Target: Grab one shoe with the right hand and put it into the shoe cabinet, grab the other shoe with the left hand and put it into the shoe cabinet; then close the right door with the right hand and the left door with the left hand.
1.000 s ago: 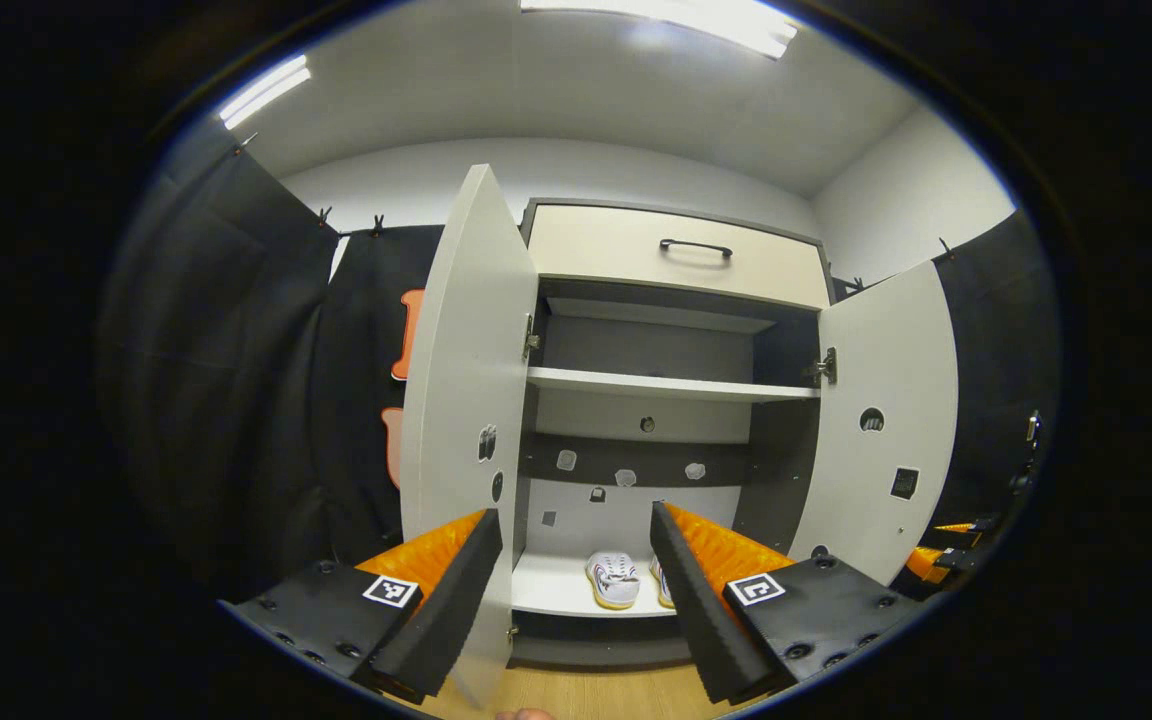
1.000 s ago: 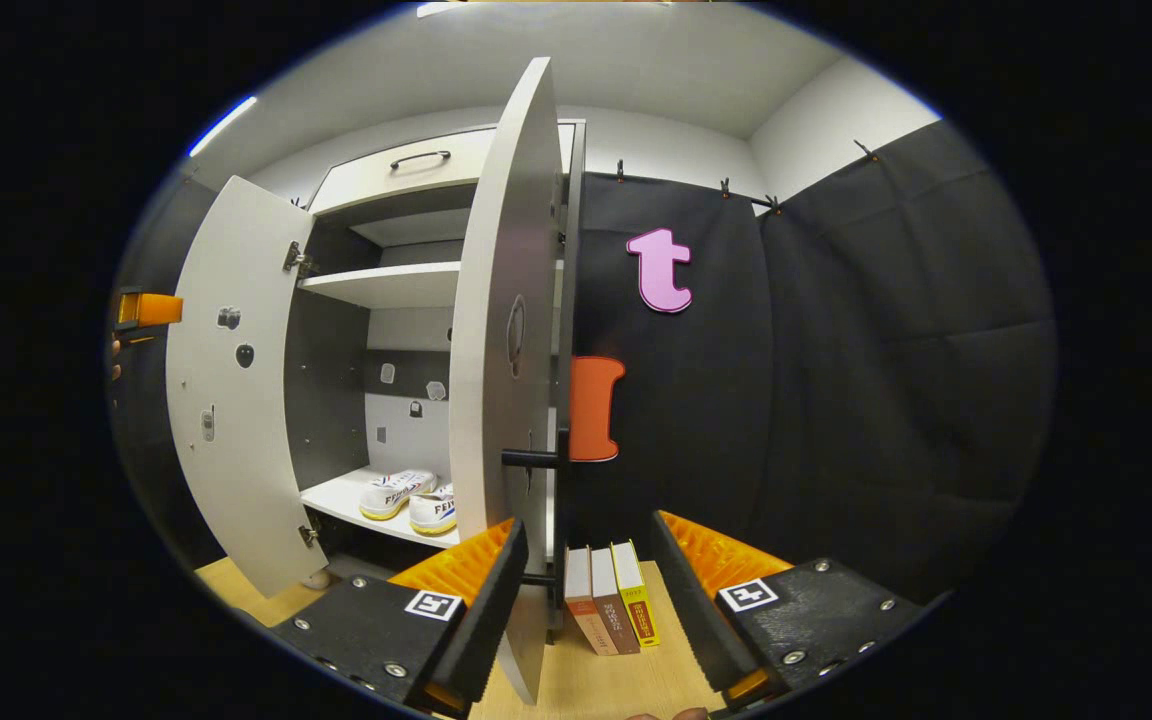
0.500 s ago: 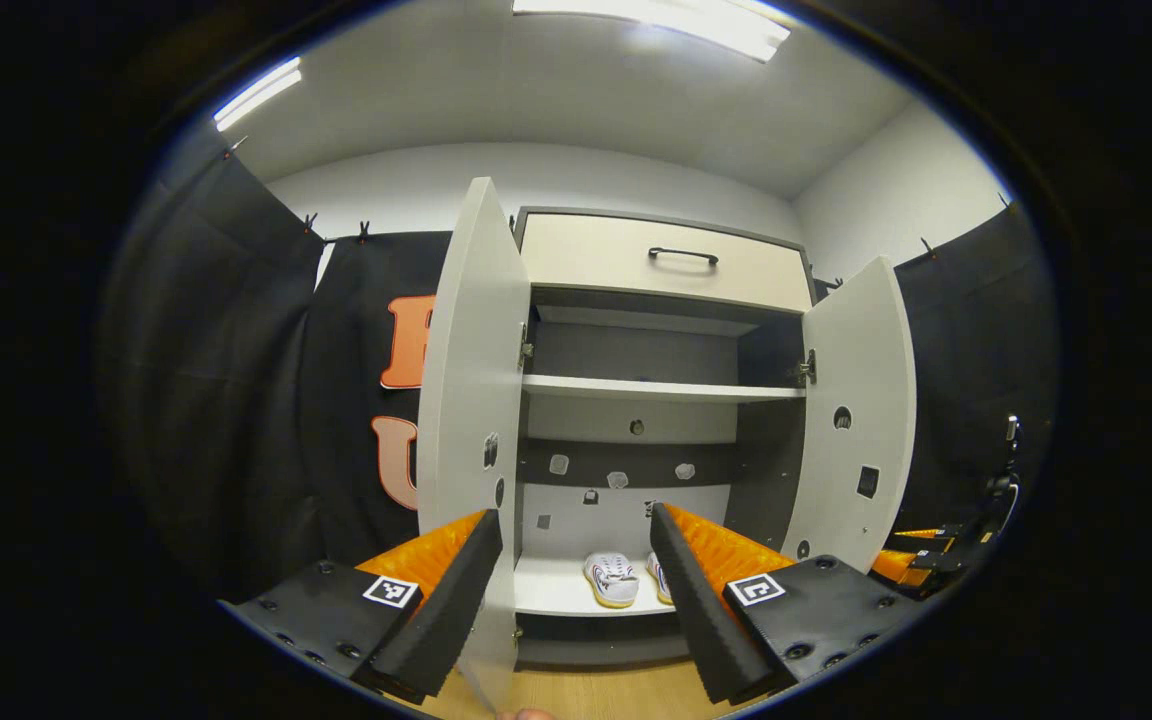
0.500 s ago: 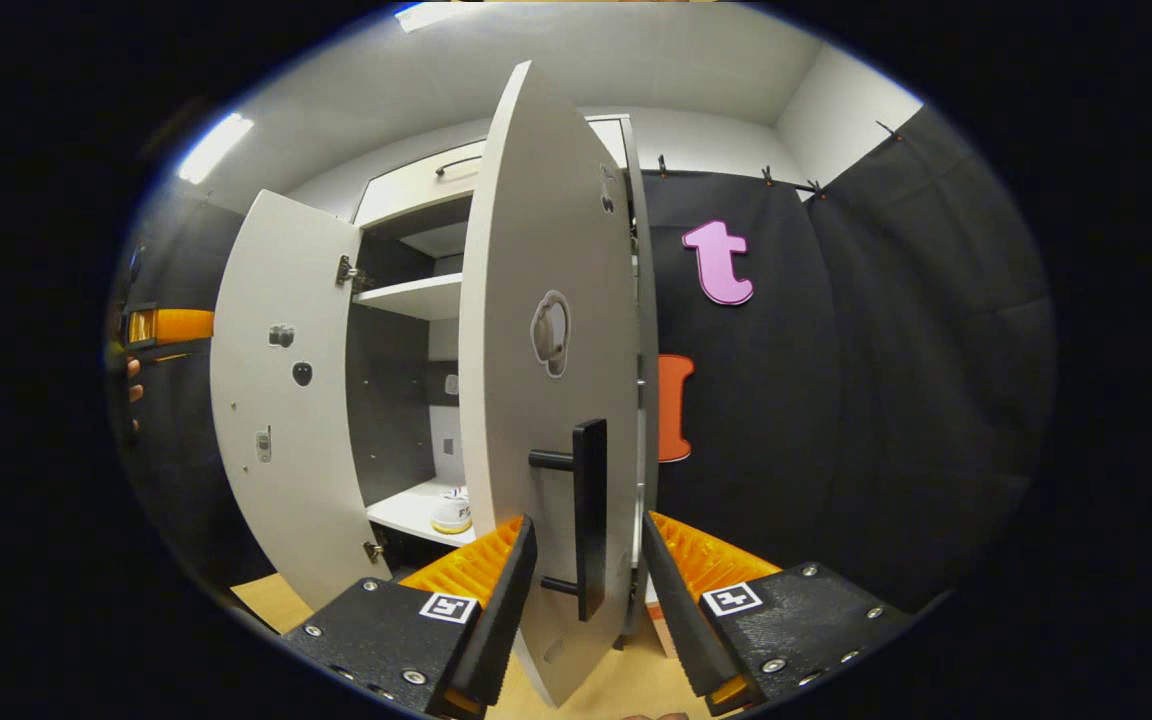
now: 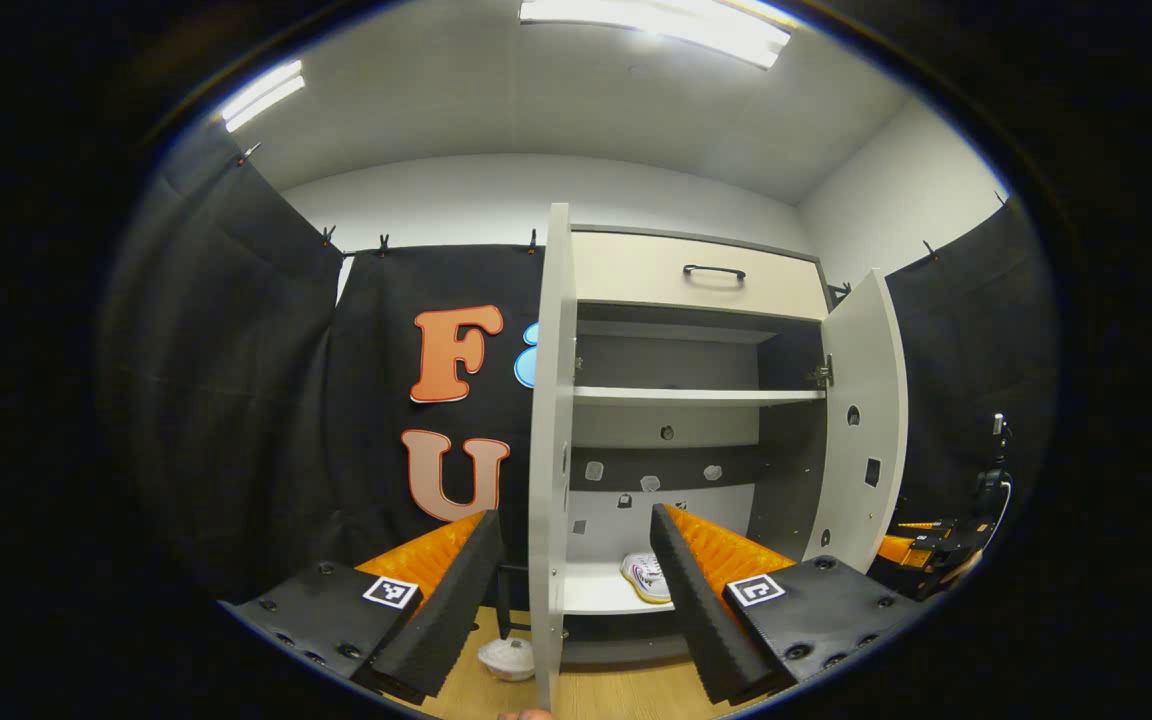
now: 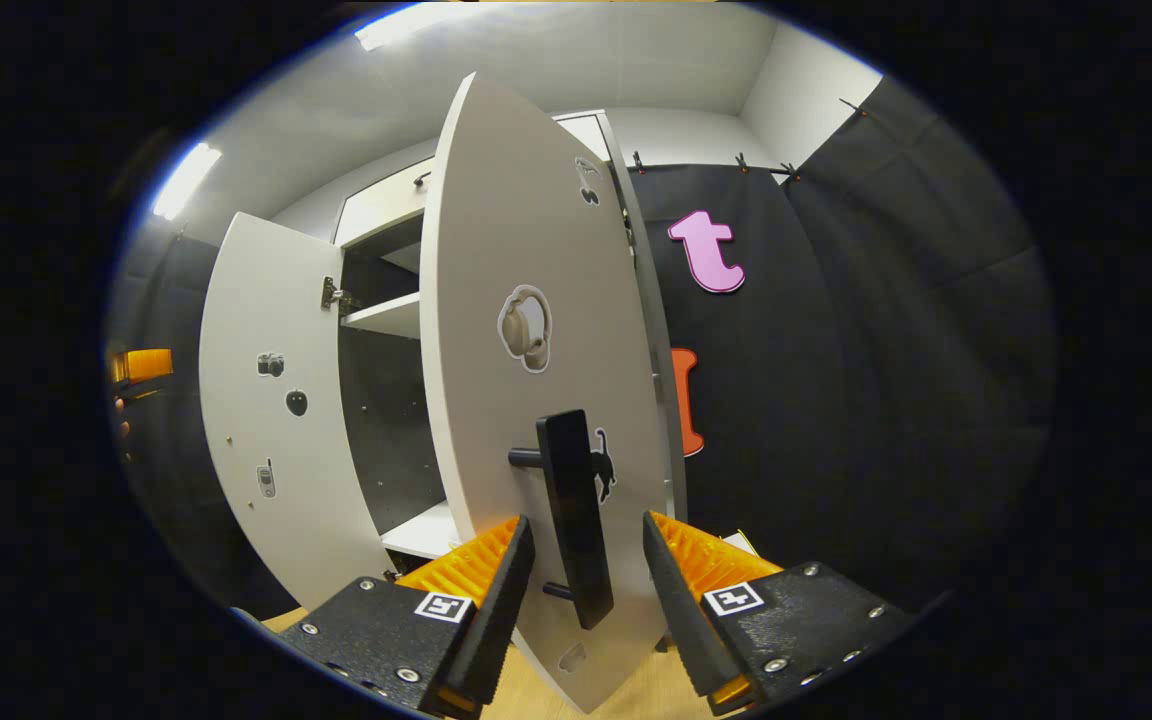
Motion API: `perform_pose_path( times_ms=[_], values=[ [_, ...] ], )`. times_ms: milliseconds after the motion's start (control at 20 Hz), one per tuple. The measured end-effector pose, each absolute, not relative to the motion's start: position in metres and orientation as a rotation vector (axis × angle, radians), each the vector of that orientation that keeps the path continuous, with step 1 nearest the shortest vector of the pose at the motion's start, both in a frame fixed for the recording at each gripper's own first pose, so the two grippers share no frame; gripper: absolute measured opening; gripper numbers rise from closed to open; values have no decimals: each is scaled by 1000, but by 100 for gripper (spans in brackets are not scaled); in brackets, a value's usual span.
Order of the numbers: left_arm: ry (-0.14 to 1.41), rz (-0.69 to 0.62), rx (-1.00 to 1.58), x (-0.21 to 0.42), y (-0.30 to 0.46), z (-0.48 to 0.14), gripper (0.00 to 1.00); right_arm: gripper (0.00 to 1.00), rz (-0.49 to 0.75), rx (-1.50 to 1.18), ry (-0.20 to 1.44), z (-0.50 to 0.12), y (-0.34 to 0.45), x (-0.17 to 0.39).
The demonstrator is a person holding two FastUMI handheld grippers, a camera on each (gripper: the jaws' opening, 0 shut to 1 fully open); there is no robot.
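A: Right gripper, close in: fingers spread, bracketing the black bar handle of the right door but not pinching it, gaps on both sides.

B: Risk there?

A: Nothing's clamped, so a shove can slide off the handle, or a finger snags behind the bar as the panel swings. Judgement only.

B: Left gripper?

A: Also spread, holding nothing. The left door stands edge-on between its fingers. It could jam a finger against that edge, or push it the wrong way.

B: Floor?

A: A small white bowl-like object sits just beside the left door's foot; the panel might clip it.

B: Farther in, shoes?

A: 1 white sneaker shows on the bottom shelf of the shoe cabinet; the 2nd is hidden behind a finger. Can't tell if a toe overhangs, which could stop a door seating.
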State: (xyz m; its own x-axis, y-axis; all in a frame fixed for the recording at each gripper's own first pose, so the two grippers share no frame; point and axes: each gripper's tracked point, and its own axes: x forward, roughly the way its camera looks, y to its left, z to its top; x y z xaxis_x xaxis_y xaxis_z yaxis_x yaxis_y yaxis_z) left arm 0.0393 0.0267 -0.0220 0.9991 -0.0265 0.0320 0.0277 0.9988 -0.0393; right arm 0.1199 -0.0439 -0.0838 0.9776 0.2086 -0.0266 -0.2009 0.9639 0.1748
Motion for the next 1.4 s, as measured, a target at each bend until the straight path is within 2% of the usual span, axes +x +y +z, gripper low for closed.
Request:
perform_pose_path(
  times_ms=[50, 100, 200, 250, 300, 350, 450, 500, 550, 650, 700, 750, 850, 900, 1150, 1350, 1400],
  values=[
    [-32, -26, -42, 38, 32, -22, 99, 70, 217, 159, 46, -84, -33, 121],
    [-35, -25, -47, 39, 37, -22, 94, 70, 229, 151, 49, -85, -22, 124],
    [-34, -20, -58, 35, 50, -24, 96, 71, 234, 178, 57, -87, -5, 134],
    [-32, -17, -63, 33, 58, -26, 96, 75, 238, 210, 76, -91, 7, 140],
    [-27, -14, -68, 31, 64, -30, 96, 72, 228, 238, 89, -95, 16, 149],
    [-22, -11, -71, 30, 71, -34, 94, 85, 210, 247, 92, -98, 20, 159],
    [-14, -8, -71, 28, 84, -41, 96, 87, 209, 259, 107, -104, 38, 177],
    [-9, -3, -69, 27, 89, -46, 96, 96, 214, 258, 114, -107, 49, 182],
    [-6, 2, -67, 26, 96, -50, 96, 91, 211, 245, 119, -110, 58, 188],
    [6, 11, -68, 27, 109, -60, 96, 91, 173, 205, 104, -112, 61, 198],
    [14, 10, -75, 29, 112, -67, 96, 98, 141, 191, 108, -115, 57, 198],
    [20, 3, -83, 31, 115, -73, 96, 91, 122, 190, 111, -115, 54, 199],
    [33, -22, -97, 37, 114, -85, 96, 91, 95, 203, 123, -117, 52, 203],
    [52, -30, -97, 42, 114, -96, 94, 91, 91, 207, 126, -118, 53, 203],
    [126, -44, -77, 66, 112, -137, 97, 92, 60, 146, 111, -116, 55, 209],
    [162, -71, -96, 80, 106, -156, 94, 92, 57, 127, 114, -117, 56, 213],
    [167, -72, -96, 82, 107, -158, 99, 92, 56, 117, 110, -116, 57, 214]
  ],
)
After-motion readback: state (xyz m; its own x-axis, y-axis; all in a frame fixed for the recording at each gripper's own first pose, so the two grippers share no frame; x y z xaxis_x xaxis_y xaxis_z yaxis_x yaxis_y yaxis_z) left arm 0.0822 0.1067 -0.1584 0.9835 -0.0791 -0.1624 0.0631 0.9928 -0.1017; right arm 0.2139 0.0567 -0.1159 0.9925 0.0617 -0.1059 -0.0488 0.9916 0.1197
